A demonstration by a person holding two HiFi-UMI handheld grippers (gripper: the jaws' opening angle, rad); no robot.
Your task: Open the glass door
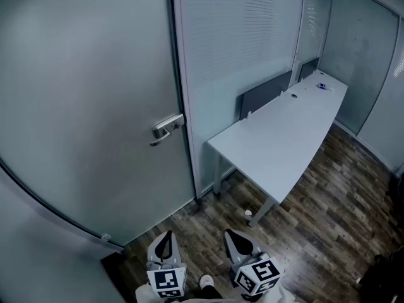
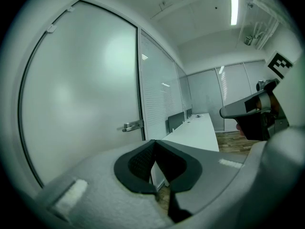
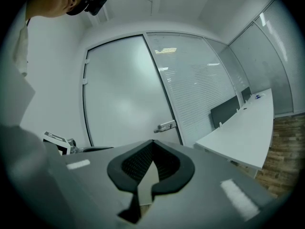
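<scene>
The frosted glass door [image 1: 88, 106] stands closed at the left, its silver lever handle [image 1: 167, 129] near the right edge. Both grippers hang low at the bottom of the head view, well short of the door and pointing toward it. My left gripper [image 1: 167, 235] is shut with nothing in it, and so is my right gripper [image 1: 228, 233]. In the left gripper view the jaws [image 2: 153, 142] meet at the tip, with the handle [image 2: 132, 126] far ahead. The right gripper view shows its jaws [image 3: 153, 142] closed too, with the handle [image 3: 166, 126] ahead.
A long white desk [image 1: 284, 137] with a dark divider panel [image 1: 265, 93] stands to the right of the door, along a glass partition with blinds [image 1: 240, 36]. A small white cup [image 1: 249, 213] sits on the wood floor by a desk leg.
</scene>
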